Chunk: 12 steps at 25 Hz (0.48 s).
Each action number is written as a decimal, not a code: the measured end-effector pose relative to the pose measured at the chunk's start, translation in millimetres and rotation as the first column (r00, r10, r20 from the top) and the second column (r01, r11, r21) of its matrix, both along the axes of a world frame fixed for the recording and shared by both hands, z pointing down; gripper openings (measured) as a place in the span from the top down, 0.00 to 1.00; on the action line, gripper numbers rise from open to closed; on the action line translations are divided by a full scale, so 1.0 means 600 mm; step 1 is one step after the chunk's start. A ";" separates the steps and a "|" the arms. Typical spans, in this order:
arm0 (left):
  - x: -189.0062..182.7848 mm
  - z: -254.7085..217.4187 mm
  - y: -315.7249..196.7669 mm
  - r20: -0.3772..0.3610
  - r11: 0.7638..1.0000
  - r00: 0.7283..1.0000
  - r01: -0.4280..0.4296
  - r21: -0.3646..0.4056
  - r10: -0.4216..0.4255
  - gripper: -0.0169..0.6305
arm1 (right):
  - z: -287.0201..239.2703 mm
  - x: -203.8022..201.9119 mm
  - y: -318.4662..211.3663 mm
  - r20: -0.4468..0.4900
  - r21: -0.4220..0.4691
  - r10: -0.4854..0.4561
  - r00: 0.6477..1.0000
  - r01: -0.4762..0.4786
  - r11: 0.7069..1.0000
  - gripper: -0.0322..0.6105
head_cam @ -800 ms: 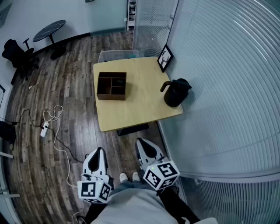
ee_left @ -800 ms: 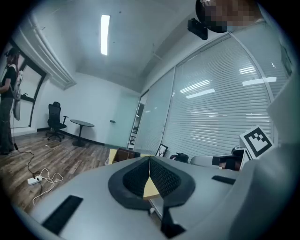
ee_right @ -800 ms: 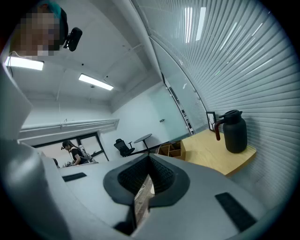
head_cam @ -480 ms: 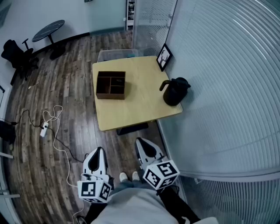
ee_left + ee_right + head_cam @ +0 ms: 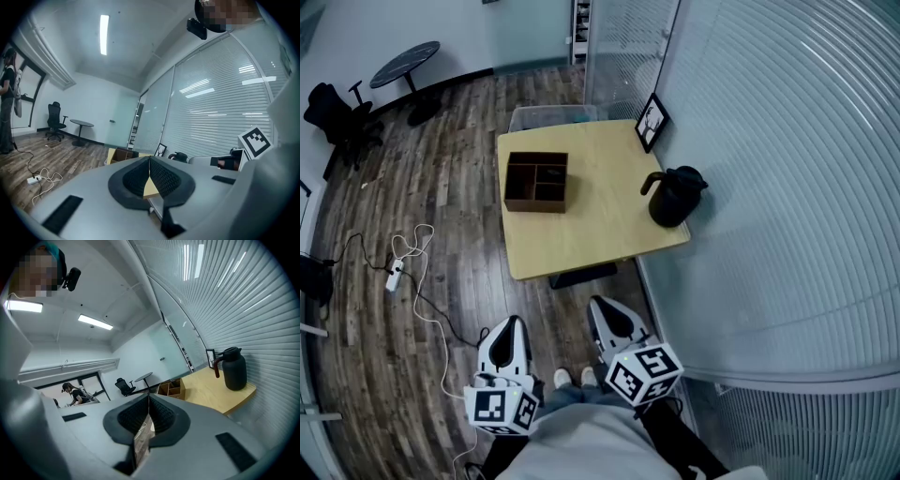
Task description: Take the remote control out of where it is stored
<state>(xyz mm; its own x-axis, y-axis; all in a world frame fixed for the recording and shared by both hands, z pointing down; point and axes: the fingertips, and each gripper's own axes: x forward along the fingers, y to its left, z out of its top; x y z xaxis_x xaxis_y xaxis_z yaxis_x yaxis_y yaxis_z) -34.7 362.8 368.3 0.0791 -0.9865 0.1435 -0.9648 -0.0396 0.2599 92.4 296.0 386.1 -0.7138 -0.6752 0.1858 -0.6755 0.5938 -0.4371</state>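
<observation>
A brown wooden organiser box [image 5: 535, 182] with several compartments stands on the left part of the light wooden table [image 5: 591, 230]. It also shows far off in the left gripper view [image 5: 123, 153] and the right gripper view [image 5: 171, 388]. No remote control can be made out; the compartments look dark. My left gripper [image 5: 508, 324] and right gripper [image 5: 600, 304] hang low in front of my body, well short of the table's near edge. Each gripper's jaws are pressed together with nothing between them, as seen for the left gripper [image 5: 149, 161] and the right gripper [image 5: 148, 400].
A black jug [image 5: 674, 197] sits at the table's right side and a framed picture [image 5: 652, 122] at its far right corner. A clear bin [image 5: 551, 117] lies behind the table. A power strip with white cable [image 5: 395, 276] is on the wood floor at left. A slatted glass wall [image 5: 787, 187] runs along the right.
The table and box sit slightly higher and further left in the head view. Both grippers keep the same pose and stay shut.
</observation>
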 end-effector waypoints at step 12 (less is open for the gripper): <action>0.053 0.000 -0.026 -0.013 0.998 0.999 -0.049 0.042 0.049 0.96 | 0.011 0.045 -0.028 0.015 0.012 -0.002 1.000 0.002 1.000 0.94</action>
